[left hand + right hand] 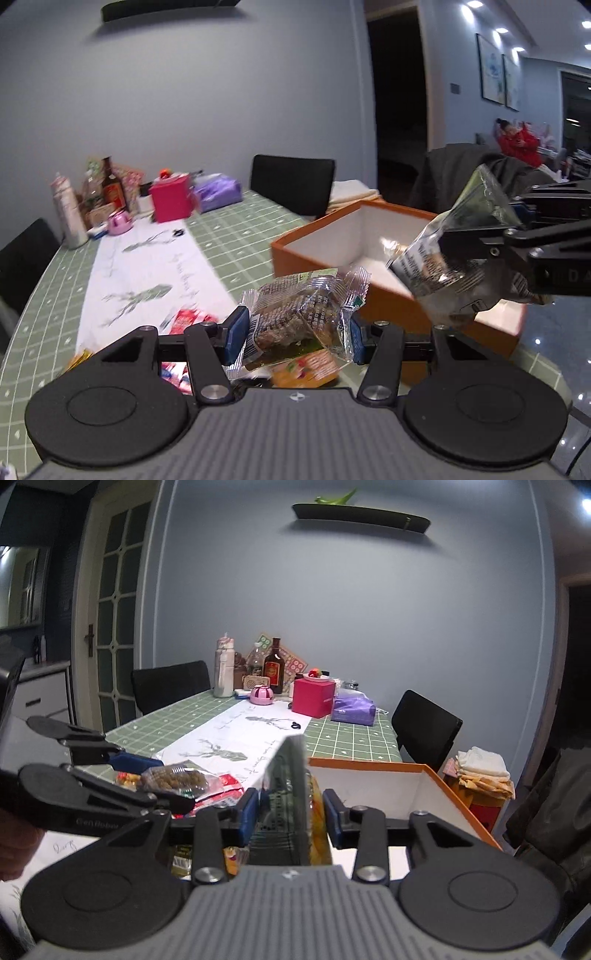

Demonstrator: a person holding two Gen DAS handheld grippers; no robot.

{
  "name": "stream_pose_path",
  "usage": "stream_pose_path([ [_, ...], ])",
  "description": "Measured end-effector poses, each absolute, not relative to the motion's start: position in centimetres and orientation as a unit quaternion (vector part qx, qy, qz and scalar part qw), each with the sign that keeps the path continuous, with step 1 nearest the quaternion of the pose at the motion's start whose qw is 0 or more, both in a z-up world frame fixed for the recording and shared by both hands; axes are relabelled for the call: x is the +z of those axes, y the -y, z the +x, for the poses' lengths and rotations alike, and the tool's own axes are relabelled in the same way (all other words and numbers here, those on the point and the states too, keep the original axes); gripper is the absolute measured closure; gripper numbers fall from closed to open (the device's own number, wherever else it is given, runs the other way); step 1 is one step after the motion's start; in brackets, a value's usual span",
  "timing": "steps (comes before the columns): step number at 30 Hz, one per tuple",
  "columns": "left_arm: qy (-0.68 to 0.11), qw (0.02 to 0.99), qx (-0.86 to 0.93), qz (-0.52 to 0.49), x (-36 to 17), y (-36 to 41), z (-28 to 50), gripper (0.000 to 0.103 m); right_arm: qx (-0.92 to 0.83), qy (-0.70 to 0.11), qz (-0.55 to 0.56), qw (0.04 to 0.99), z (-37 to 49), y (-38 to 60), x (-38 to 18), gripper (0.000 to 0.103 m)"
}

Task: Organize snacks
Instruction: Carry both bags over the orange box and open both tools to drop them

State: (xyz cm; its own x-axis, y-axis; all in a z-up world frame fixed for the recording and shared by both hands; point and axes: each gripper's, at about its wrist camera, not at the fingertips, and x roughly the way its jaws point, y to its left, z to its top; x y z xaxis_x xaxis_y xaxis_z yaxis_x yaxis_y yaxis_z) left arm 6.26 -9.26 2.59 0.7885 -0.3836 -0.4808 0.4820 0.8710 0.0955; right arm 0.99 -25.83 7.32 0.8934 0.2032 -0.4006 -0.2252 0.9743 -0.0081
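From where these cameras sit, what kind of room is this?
Most likely a home dining room: a dining table under a green checked cloth, black chairs around it, bottles and a tissue pack at its far end.

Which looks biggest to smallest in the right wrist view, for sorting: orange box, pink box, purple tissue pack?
1. orange box, though it is nearest.
2. pink box.
3. purple tissue pack, close to the pink box in size.

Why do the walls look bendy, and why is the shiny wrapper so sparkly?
Left wrist view: the fisheye lens bends the doorway and wall; ceiling lights flare white, and the clear snack packet in the left gripper glints; the red packets on the table are blurred. Right wrist view: the door frame bows too, and the packet in the right gripper is too close, so it looks soft.
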Motion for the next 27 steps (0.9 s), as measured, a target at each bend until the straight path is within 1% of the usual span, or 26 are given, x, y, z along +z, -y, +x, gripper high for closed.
stream_pose_path([
  [4, -0.22, 0.936, -0.247, 0.116, 3.1, 11.2, 6.9, 0.042, 0.111, -0.208, 0.003, 0.972, 1.5, 28.3, 8.1, 0.071],
  [5, -0.218, 0.936, -0.251, 0.117, 3.2, 11.6, 7.0, 0.042, 0.11, -0.208, 0.009, 0.972, 1.6, 28.8, 8.3, 0.074],
  [8, -0.213, 0.933, -0.264, 0.121, 3.6, 12.9, 7.4, 0.042, 0.107, -0.204, 0.03, 0.973, 1.7, 30.2, 9.0, 0.076],
  [10, -0.209, 0.93, -0.273, 0.127, 3.7, 13.7, 7.5, 0.042, 0.099, -0.199, 0.038, 0.974, 1.7, 31.1, 9.4, 0.079],
  [14, -0.213, 0.92, -0.296, 0.146, 3.7, 15.6, 7.8, 0.042, 0.071, -0.196, 0.038, 0.977, 2.1, 33.0, 9.9, 0.08],
  [20, -0.219, 0.887, -0.349, 0.207, 2.7, 19.5, 7.8, 0.042, 0.043, -0.242, 0.05, 0.968, 4.2, 35.8, 8.0, 0.08],
  [27, -0.252, 0.843, -0.394, 0.266, 0.8, 23.3, 8.0, 0.042, 0.052, -0.314, 0.078, 0.945, 6.4, 38.4, 5.3, 0.08],
])
